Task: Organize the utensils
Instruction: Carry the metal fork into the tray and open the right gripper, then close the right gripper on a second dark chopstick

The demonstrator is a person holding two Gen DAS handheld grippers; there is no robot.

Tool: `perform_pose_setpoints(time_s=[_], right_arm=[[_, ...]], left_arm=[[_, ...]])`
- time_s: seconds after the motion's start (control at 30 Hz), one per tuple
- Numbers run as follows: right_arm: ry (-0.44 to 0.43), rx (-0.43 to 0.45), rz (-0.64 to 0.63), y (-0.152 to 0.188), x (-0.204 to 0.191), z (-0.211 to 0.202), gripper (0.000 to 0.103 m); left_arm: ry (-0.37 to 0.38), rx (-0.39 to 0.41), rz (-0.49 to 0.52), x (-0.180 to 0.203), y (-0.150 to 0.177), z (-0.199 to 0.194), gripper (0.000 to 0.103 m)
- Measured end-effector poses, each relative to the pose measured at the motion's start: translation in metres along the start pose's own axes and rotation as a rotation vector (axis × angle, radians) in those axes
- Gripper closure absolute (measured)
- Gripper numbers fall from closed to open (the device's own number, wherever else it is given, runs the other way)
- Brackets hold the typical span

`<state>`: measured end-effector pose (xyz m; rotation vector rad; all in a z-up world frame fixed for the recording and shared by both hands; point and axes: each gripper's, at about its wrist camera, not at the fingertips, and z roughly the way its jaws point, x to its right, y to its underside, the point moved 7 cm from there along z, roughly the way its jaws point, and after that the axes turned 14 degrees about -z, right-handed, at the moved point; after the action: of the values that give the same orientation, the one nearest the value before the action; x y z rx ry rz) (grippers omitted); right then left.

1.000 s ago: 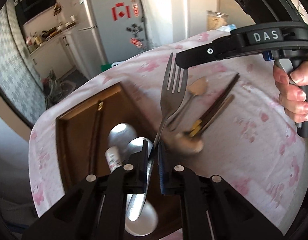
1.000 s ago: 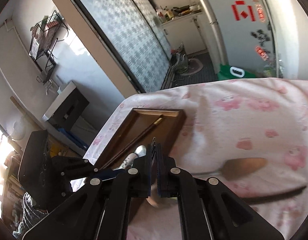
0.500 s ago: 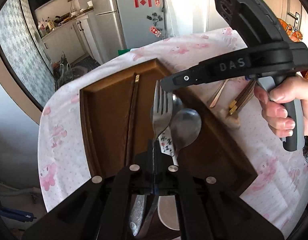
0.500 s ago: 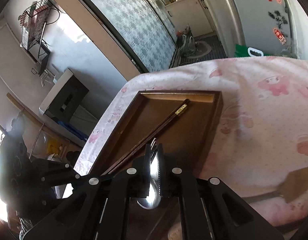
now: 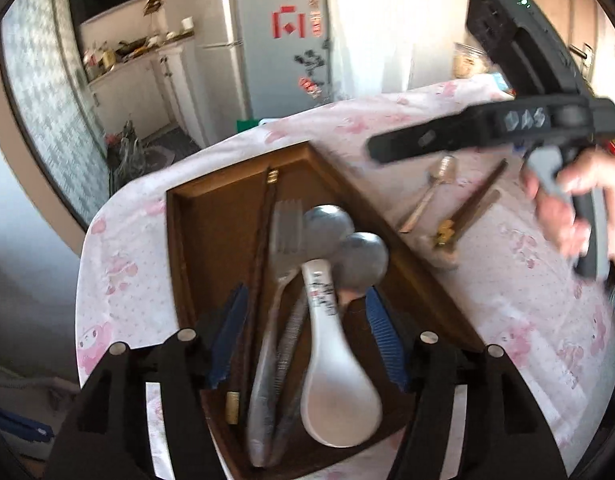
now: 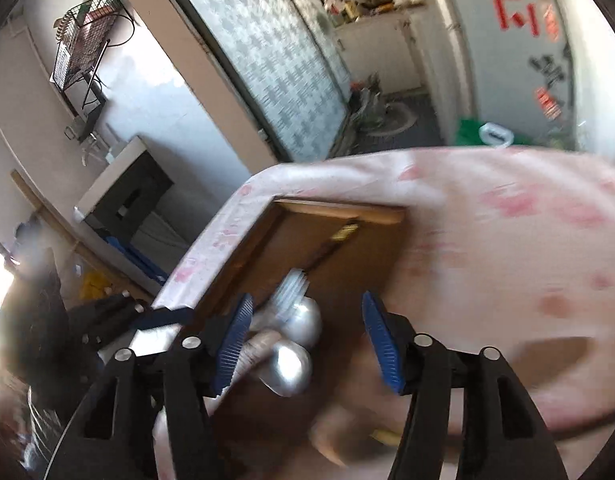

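A brown wooden tray (image 5: 179, 240) holds a dark chopstick (image 5: 263, 232), a metal fork (image 5: 283, 248), two metal spoons (image 5: 327, 224) and a white ceramic spoon (image 5: 335, 368). My left gripper (image 5: 307, 332) hovers over them, its jaws opening; the fork's handle lies loose between the blue pads (image 5: 231, 328). In the right wrist view my right gripper (image 6: 307, 342) is opening too, above the metal spoons (image 6: 287, 364) and the fork's tines (image 6: 293, 284), gripping nothing. A hand (image 5: 567, 208) holds it over the tablecloth.
A pink-patterned tablecloth (image 5: 507, 320) covers the table. To the right of the tray lie a golden spoon (image 5: 427, 196) and a pair of chopsticks (image 5: 475, 204). The tray's far rim (image 6: 339, 212) sits near the table's corner. A fridge (image 5: 275, 40) stands behind.
Both grippers were shut, the left on the fork and the right on a metal spoon. Both now stand open, and the fork and spoon lie in the tray. The right gripper has drawn back rightward.
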<state>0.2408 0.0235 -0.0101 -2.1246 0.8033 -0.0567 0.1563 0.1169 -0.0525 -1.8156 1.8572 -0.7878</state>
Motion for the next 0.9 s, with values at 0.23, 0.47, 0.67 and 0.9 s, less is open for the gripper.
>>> perform_pose_setpoints(time_s=[0.23,0.47,0.67,0.9], right_arm=[[0.085,-0.003,0.113,0.054,0.071,-0.059,0.043],[0.085,0.06,0.226,0.083,0.113,-0.08,0.043],[0.045,0.107,0.283,0.097,0.131,-0.082,0.043],[0.012,0.139,0.269,0.1,0.123,-0.088,0.043]], left_arm=[[0.053,-0.003,0.113,0.058,0.002,0.011,0.038],[0.08,-0.038,0.204,0.113,-0.001,0.035,0.038],[0.047,-0.062,0.312,0.134,0.01,0.056,0.038],[0.064,-0.087,0.311,0.144,0.003,0.077,0.038]])
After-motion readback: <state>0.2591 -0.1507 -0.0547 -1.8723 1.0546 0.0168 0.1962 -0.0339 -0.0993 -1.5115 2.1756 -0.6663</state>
